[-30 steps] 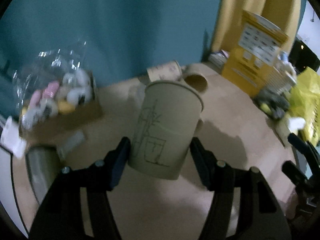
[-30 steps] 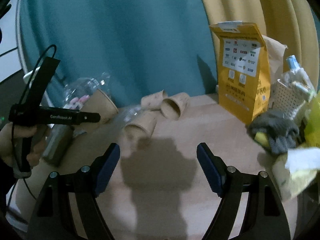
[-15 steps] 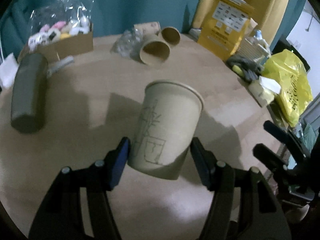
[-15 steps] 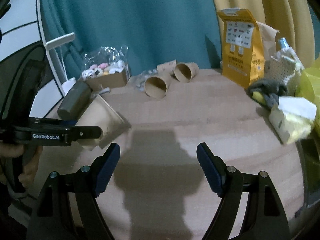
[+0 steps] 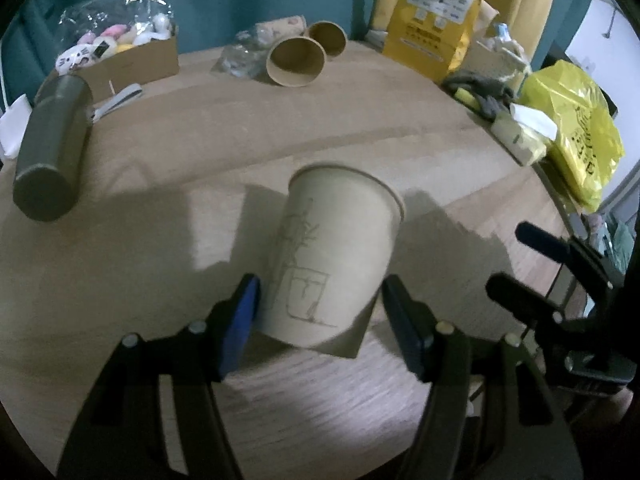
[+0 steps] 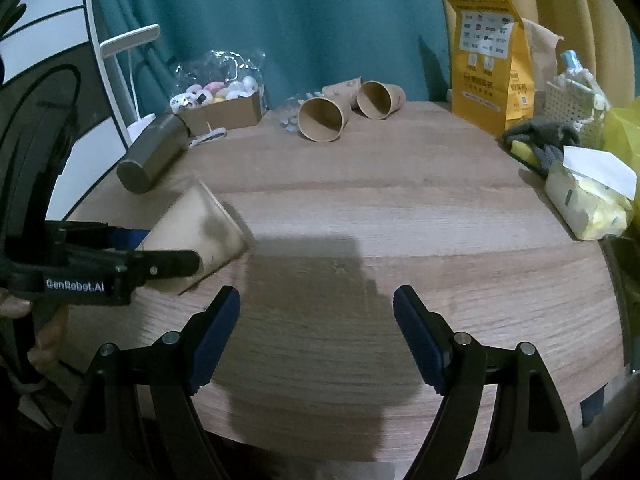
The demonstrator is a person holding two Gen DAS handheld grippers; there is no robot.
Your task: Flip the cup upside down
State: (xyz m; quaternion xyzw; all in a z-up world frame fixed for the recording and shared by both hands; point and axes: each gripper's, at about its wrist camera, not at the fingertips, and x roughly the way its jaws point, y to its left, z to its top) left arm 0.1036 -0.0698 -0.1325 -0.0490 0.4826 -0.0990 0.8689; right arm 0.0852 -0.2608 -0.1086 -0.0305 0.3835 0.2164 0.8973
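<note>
My left gripper (image 5: 320,304) is shut on a tan paper cup (image 5: 336,256) with a pencil drawing on its side. The cup's rim points away from me and down toward the wooden table (image 5: 360,120), tilted. In the right wrist view the same cup (image 6: 196,236) shows at the left, rim low near the table, held by the left gripper (image 6: 160,260). My right gripper (image 6: 316,336) is open and empty above the table's front part.
Two paper cups (image 6: 322,120) (image 6: 378,100) lie on their sides at the back. A dark green bottle (image 5: 50,148) lies at the left beside a cardboard box of toys (image 5: 120,52). A yellow bag (image 6: 490,60), tissues (image 6: 588,196) and a yellow plastic bag (image 5: 576,128) crowd the right edge.
My left gripper has tipped forward and down with the cup, bringing its rim close to the table. The right gripper has pulled back and higher, still open.
</note>
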